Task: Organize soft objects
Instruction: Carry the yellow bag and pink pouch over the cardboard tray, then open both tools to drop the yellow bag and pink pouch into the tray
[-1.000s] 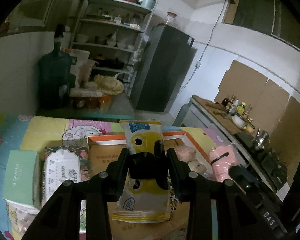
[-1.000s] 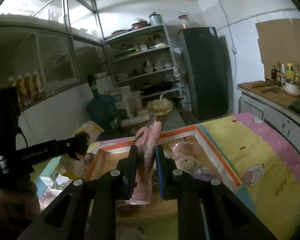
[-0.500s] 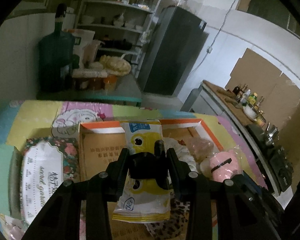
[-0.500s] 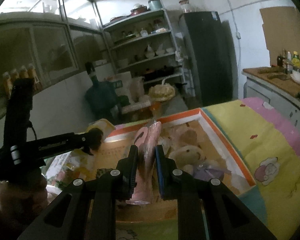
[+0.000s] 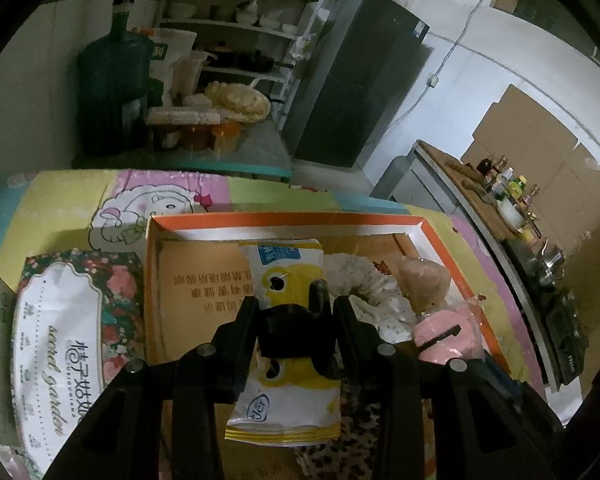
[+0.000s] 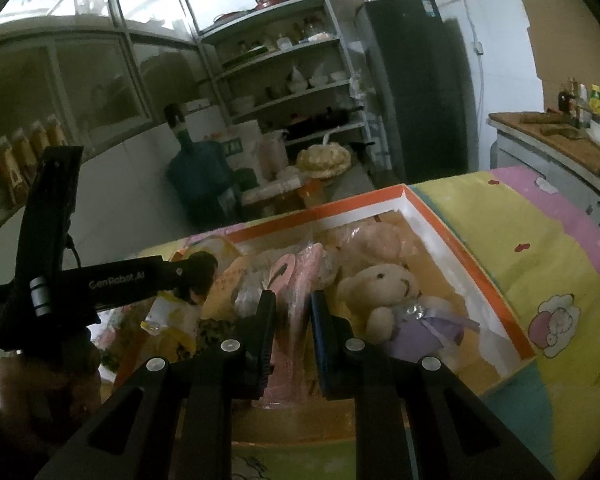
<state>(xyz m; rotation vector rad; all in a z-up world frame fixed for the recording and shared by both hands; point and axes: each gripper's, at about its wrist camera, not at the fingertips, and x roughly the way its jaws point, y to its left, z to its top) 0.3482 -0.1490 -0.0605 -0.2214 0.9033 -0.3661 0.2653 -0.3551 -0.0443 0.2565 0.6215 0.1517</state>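
Both grippers hold soft packs over the orange-rimmed box.

Left wrist view: the left gripper (image 5: 296,304) grasps a yellow-and-white pouch (image 5: 288,344) above the orange-rimmed box (image 5: 284,220); a floral tissue pack (image 5: 60,340) lies just left of the box.
Right wrist view: the right gripper (image 6: 292,300) is clenched on a pink wrapped item (image 6: 296,292) above the same box (image 6: 452,236), beside a cream teddy bear (image 6: 392,292) lying inside.

I count one orange-rimmed box (image 5: 440,236), one teddy bear (image 6: 388,292), one yellow packet (image 5: 288,344), one pink packet (image 6: 296,300), one floral tissue pack (image 5: 60,340).
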